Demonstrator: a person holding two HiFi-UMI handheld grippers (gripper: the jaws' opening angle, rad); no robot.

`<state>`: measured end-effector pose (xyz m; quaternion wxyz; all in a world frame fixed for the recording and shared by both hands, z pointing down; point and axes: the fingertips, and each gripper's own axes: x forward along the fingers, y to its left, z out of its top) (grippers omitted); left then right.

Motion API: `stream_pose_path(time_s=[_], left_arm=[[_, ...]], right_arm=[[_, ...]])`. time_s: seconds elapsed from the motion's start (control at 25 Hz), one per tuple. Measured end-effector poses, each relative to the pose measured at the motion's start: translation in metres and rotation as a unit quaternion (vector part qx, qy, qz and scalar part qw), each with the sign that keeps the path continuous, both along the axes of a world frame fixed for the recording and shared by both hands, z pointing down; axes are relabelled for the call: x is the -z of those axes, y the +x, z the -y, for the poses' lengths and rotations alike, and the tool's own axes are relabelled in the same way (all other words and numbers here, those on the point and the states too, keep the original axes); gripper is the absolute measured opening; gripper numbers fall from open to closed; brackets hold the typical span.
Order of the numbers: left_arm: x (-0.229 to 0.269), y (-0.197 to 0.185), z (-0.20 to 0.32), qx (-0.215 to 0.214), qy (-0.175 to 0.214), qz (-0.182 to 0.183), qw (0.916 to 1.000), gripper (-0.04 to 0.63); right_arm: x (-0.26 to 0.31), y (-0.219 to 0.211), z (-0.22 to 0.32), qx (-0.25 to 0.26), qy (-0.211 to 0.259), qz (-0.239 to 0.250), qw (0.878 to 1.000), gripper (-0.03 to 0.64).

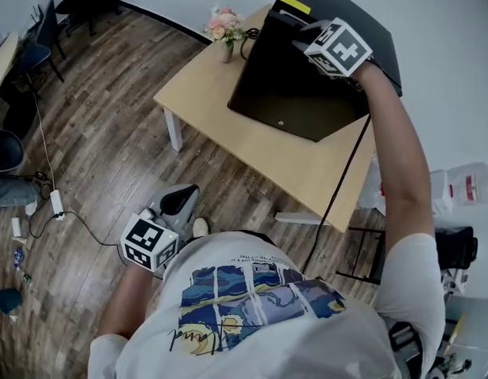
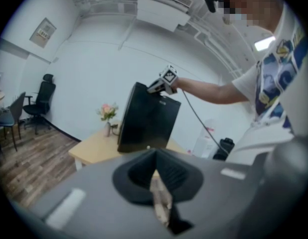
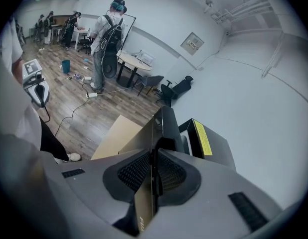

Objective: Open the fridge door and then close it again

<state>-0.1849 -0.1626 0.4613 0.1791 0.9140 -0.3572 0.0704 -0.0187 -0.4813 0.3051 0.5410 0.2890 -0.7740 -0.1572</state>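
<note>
A black mini fridge (image 1: 347,14) stands on a light wooden table (image 1: 307,168). Its door (image 1: 283,93) is swung a little away from the body, and a gap shows beside the yellow label (image 3: 203,136). My right gripper (image 1: 295,31) is shut on the door's top edge, which runs between its pads (image 3: 139,171). The left gripper view shows the same grip from afar, at the fridge (image 2: 146,121). My left gripper (image 1: 181,198) hangs low beside the person's hip, away from the table, jaws together with nothing in them.
A vase of pink flowers (image 1: 224,31) stands at the table's far corner, left of the fridge. A black cable (image 1: 339,188) drops off the table's right side. A power strip (image 1: 56,204) and cords lie on the wooden floor. Another person (image 3: 106,39) stands far off.
</note>
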Motion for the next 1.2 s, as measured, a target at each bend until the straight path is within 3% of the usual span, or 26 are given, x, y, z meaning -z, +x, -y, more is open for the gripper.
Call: stream_pose_path(time_s=[0.4,1.2], left_arm=[[0.005,0.035,0.003,-0.029,0.007,0.003,0.9995,0.008],[0.016,0.109,-0.045,0.007,-0.001,0.019,0.9998,0.008]], right_arm=[[-0.002,-0.006,-0.048,0.064,0.012,-0.003,0.998,0.051],[-0.003,-0.004,-0.144,0.19,0.015,0.003,0.982,0.055]])
